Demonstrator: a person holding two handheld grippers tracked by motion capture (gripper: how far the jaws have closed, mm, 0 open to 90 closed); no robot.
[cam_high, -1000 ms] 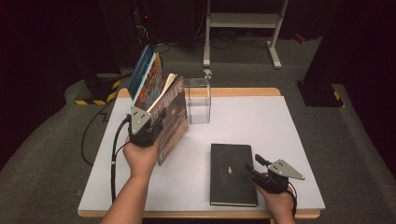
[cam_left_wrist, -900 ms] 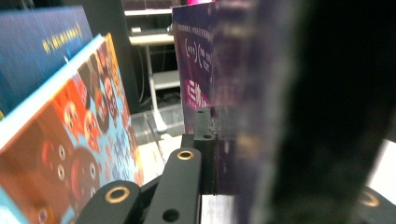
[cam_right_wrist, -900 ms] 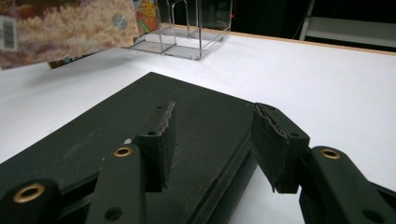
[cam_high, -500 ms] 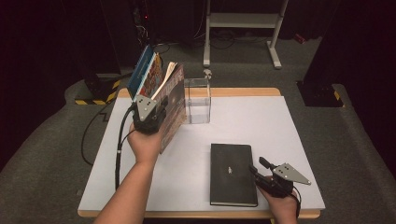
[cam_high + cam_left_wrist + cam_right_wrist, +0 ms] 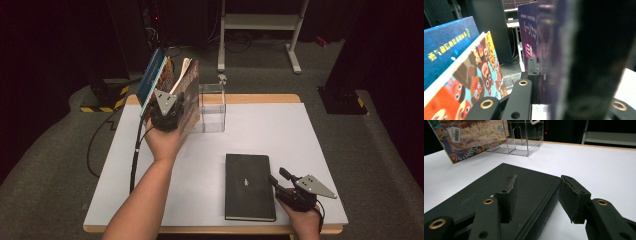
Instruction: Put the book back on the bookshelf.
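Held book: a thin picture book (image 5: 189, 97) with a coral-and-fish cover is gripped on edge at the table's far left; in the right gripper view its back cover (image 5: 471, 137) shows a barcode and a patterned border.
Held book, axis: it is stood nearly upright, leaning slightly, with its long edge running up and away from the table (image 5: 320, 135).
Left gripper: the left gripper (image 5: 167, 111) is pinched tight on the near lower edge of the picture book, whose purple cover (image 5: 534, 42) is seen pressed between the jaws in the left gripper view.
Neighbours: a blue book (image 5: 152, 80) and an orange cartoon book (image 5: 474, 82) are leant just left of the held one; a clear acrylic stand (image 5: 212, 107) is placed just beside it on the right.
Black book: a plain black hardcover (image 5: 248, 186) is laid flat near the table's front edge, its long axis running front to back.
Right gripper: the right gripper (image 5: 280, 184) is held half spread astride the right edge of the black book, one jaw over the cover, the other outside on the table; whether the pads touch cannot be told.
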